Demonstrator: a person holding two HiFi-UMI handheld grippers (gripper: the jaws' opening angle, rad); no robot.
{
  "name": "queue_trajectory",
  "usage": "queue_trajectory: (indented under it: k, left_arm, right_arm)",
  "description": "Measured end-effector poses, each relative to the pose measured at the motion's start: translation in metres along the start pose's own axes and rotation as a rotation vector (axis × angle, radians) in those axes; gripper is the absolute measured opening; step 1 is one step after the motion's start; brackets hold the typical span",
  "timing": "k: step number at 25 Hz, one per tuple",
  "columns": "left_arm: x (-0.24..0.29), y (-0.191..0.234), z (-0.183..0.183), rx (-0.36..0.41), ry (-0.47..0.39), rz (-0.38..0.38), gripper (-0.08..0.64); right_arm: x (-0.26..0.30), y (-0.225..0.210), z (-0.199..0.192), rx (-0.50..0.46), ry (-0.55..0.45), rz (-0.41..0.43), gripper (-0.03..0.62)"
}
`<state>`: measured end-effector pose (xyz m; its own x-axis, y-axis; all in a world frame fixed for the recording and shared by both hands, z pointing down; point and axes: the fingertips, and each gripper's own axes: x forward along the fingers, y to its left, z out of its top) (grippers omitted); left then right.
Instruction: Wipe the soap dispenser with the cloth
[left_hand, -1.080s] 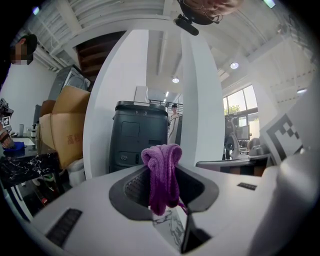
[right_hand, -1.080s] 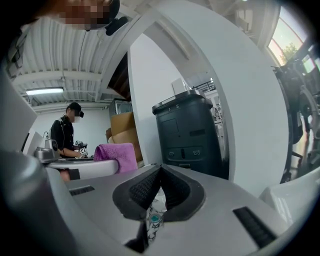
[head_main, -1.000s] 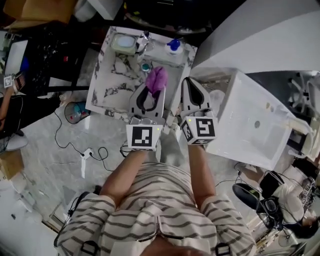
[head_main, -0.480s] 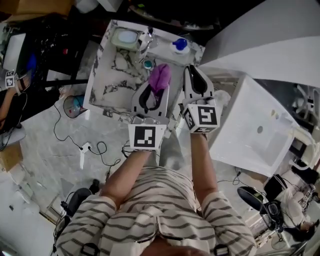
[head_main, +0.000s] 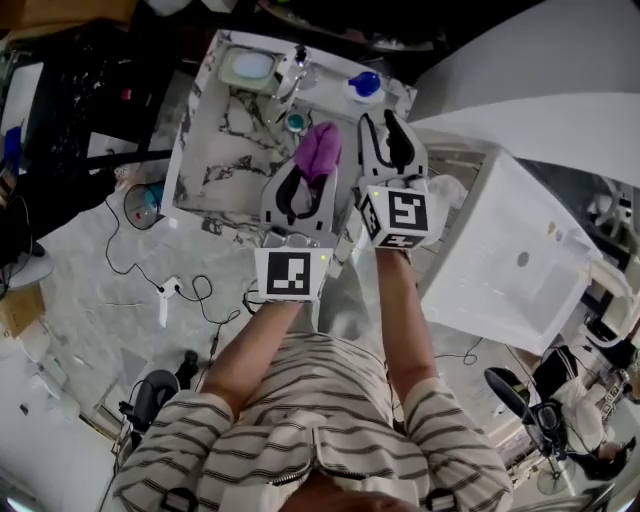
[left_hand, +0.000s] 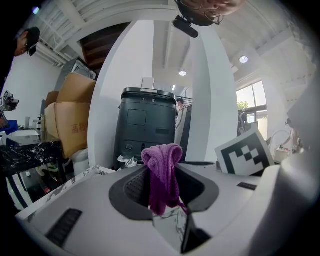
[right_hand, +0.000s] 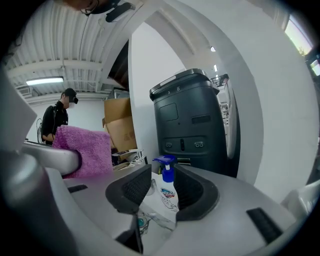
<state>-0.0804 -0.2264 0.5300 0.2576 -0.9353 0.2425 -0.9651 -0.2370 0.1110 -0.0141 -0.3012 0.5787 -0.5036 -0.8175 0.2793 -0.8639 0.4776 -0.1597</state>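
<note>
The soap dispenser (head_main: 365, 85), a clear bottle with a blue pump, stands at the far right corner of the marble counter (head_main: 205, 165). In the right gripper view the dispenser (right_hand: 167, 192) shows beyond the gap of the jaws. My right gripper (head_main: 380, 125) is open, its jaws have just been opening, and nothing is between them. It sits just short of the dispenser. My left gripper (head_main: 308, 172) is shut on a purple cloth (head_main: 318, 150), which sticks up bunched from the jaws. The cloth (left_hand: 161, 165) hangs folded between the pads, and the same cloth (right_hand: 85, 150) appears left of the right gripper.
A faucet (head_main: 295, 68), a round drain (head_main: 293, 122) and a pale dish (head_main: 250, 68) are on the counter. A white cabinet (head_main: 500, 260) stands right of it. A tall dark bin (right_hand: 192, 120) is behind. Cables (head_main: 180, 290) lie on the floor at left.
My right gripper has moved forward and down toward the dispenser, and its jaws have opened. The left gripper with the cloth has lowered a little.
</note>
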Motion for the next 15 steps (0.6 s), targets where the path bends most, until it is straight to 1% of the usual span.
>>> queue_trajectory:
  k: [2, 8, 11, 15]
  left_arm:
    - [0.002, 0.002, -0.003, 0.001, 0.001, 0.004, 0.113]
    - [0.004, 0.008, -0.011, -0.022, 0.014, 0.027, 0.112]
    - [0.004, 0.012, -0.011, -0.025, 0.008, 0.035, 0.113]
    - [0.004, 0.019, -0.017, -0.020, 0.025, 0.049, 0.114]
  right_arm:
    - [0.006, -0.001, -0.005, -0.009, 0.019, 0.005, 0.138]
    - [0.027, -0.004, -0.015, -0.048, 0.027, 0.025, 0.141]
    - [0.037, -0.008, -0.016, -0.066, 0.020, 0.021, 0.143]
    - [0.047, -0.011, -0.015, -0.089, 0.014, 0.019, 0.144]
